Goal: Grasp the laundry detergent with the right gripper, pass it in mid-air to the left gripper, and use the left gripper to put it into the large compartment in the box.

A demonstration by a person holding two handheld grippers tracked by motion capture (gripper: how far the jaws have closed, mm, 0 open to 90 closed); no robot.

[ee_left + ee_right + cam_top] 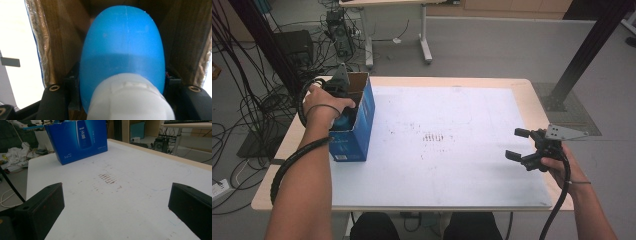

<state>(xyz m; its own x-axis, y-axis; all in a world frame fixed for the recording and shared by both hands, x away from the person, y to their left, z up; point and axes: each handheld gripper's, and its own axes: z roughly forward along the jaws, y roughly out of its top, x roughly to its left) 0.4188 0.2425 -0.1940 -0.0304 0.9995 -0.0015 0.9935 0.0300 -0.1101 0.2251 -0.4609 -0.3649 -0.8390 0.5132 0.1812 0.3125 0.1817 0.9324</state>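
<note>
In the high view the left claw [343, 107] is reaching down into the open blue carton [362, 125], so its tips are lying hidden behind the carton wall and the person's hand. In the left gripper view the blue bottle [122, 45] with its white cap [130, 100] is covering most of both jaws, and the bottom edge is cutting the cap off. In the right gripper view the carton's small print is staying too tiny to read.

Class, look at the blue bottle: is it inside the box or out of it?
Inside: the blue bottle, held by the left gripper, sits between the box's brown cardboard walls.
</note>
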